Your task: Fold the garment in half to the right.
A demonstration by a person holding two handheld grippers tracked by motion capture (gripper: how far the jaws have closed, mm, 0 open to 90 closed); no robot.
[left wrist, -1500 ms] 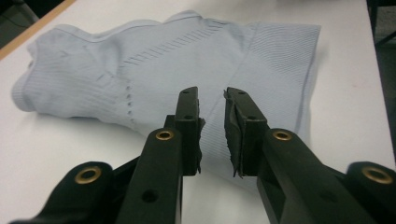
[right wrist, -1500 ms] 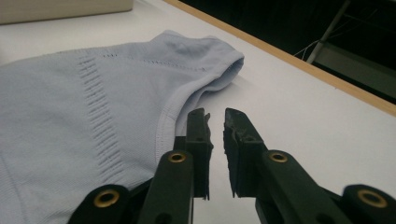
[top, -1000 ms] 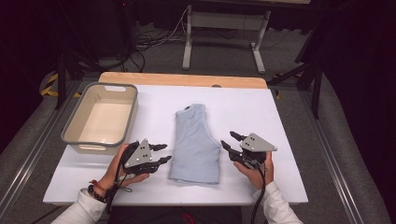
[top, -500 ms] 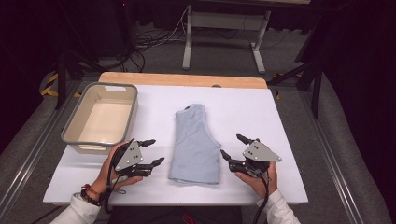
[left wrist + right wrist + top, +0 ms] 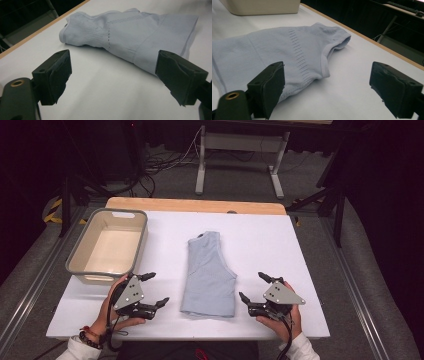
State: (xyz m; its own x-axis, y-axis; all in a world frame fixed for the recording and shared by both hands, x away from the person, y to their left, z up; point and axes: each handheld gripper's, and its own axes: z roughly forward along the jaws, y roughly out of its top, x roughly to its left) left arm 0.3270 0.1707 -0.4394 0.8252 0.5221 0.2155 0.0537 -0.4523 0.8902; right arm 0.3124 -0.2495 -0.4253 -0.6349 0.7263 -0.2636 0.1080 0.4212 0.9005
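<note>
We hold the left gripper [image 5: 152,289] low over the white table [image 5: 280,245], and its jaws have just been opening; now they stand wide apart with nothing between them, only bare table surface. The folded light-blue garment [image 5: 209,275] lies flat just beyond this gripper's tips, near them but not touching, and in the left gripper view [image 5: 113,72] the garment [image 5: 130,32] spreads ahead, with its hem edge reaching behind the jaw on the right of that view. Our right gripper [image 5: 252,289] rests on the other side of the garment, pointing toward it, and its jaws have also just been opening; they are spread wide and grip nothing. In the right gripper view [image 5: 327,75] the garment [image 5: 287,50] lies ahead and toward the jaw on the left of the view, its armhole edge near the gap between the jaws, apart from the pads. The beige bin [image 5: 80,255] stands just beyond our left gripper, close to the left hand [image 5: 112,312]. The garment sits between our two grippers.
</note>
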